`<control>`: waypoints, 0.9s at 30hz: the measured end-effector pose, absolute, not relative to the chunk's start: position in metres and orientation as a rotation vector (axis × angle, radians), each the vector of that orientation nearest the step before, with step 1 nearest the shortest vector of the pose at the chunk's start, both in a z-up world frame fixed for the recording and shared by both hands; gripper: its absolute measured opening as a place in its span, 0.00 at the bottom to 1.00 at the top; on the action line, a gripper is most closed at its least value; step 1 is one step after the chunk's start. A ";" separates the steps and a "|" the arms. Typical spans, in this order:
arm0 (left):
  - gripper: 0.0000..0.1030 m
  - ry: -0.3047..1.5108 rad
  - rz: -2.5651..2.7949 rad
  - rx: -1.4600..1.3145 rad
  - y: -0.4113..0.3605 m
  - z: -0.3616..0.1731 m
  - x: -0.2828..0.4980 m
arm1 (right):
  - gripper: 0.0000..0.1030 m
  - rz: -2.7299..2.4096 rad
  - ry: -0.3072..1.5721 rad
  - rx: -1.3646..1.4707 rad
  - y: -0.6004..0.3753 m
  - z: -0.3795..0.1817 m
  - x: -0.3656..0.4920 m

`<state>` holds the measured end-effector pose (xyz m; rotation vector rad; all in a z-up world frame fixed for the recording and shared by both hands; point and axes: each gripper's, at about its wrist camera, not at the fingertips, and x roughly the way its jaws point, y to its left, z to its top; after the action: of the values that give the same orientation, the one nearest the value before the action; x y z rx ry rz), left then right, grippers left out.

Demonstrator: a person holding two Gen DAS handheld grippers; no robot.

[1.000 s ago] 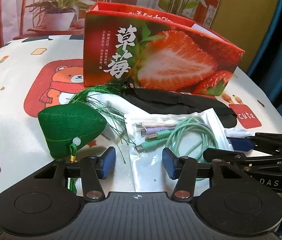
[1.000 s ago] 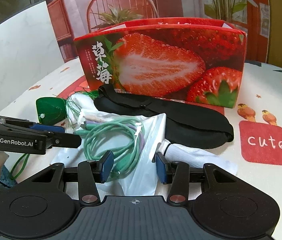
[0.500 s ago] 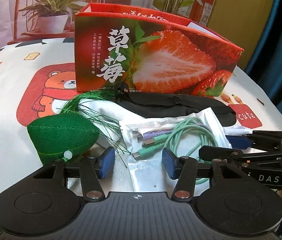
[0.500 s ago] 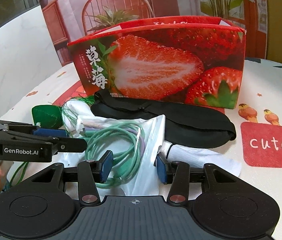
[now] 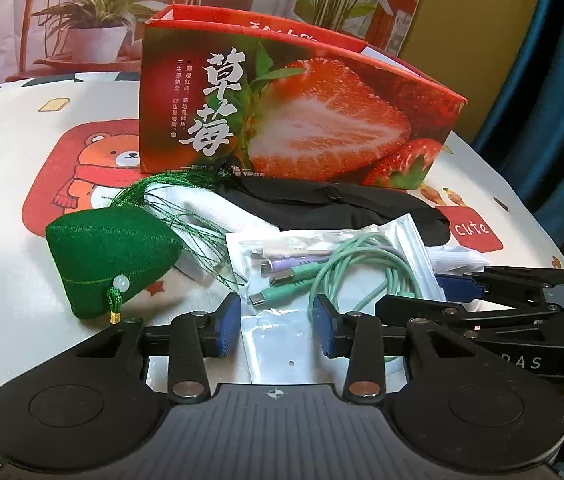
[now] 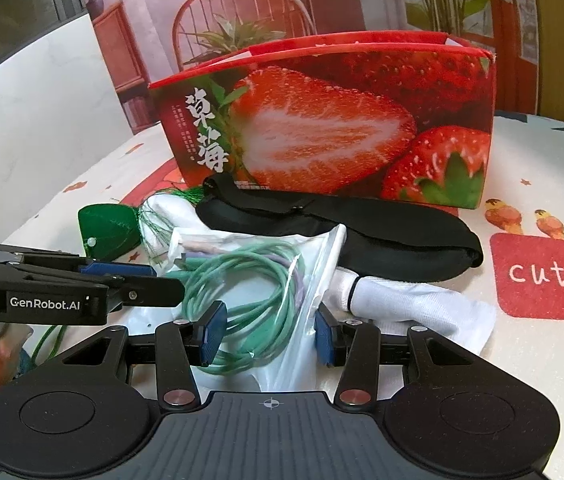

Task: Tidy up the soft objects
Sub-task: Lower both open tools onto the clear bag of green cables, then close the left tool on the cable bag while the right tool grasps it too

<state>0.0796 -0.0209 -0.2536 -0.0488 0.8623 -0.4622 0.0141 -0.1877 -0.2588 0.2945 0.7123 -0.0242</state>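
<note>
A clear bag of green and purple cables (image 5: 334,268) (image 6: 249,280) lies in front of both grippers. A green stuffed sachet with a tassel (image 5: 109,256) (image 6: 107,232) sits to its left. A black eye mask (image 5: 334,208) (image 6: 346,236) and a white cloth (image 6: 414,304) (image 5: 201,208) lie before the open strawberry box (image 5: 302,120) (image 6: 334,120). My left gripper (image 5: 275,330) is open, its pads over the bag's near end. My right gripper (image 6: 269,332) is open, straddling the bag and cables; I cannot tell if it touches them.
The table wears a cartoon cloth with a bear print (image 5: 93,176) and a red "cute" patch (image 6: 546,276). A poster of plants and a chair stands behind the box. Blue curtain hangs at the right in the left wrist view (image 5: 554,80).
Both grippers have edged forward toward the bag and box. The left view has shifted so the green sachet sits further left. Both stay open.
</note>
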 end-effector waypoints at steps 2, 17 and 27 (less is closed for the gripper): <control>0.40 0.862 -0.464 -0.051 -0.020 -0.254 0.079 | 0.41 -0.023 0.710 0.295 -0.188 -0.259 0.014; 0.40 0.845 -0.461 -0.051 -0.019 -0.255 0.078 | 0.42 -0.027 0.707 0.293 -0.189 -0.260 0.013; 0.40 0.838 -0.453 -0.056 -0.019 -0.255 0.078 | 0.39 -0.029 0.695 0.300 -0.191 -0.259 0.010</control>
<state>0.0783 -0.0192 -0.2555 -0.0560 0.8379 -0.4528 0.0102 -0.1915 -0.2593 0.3000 0.6954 -0.0289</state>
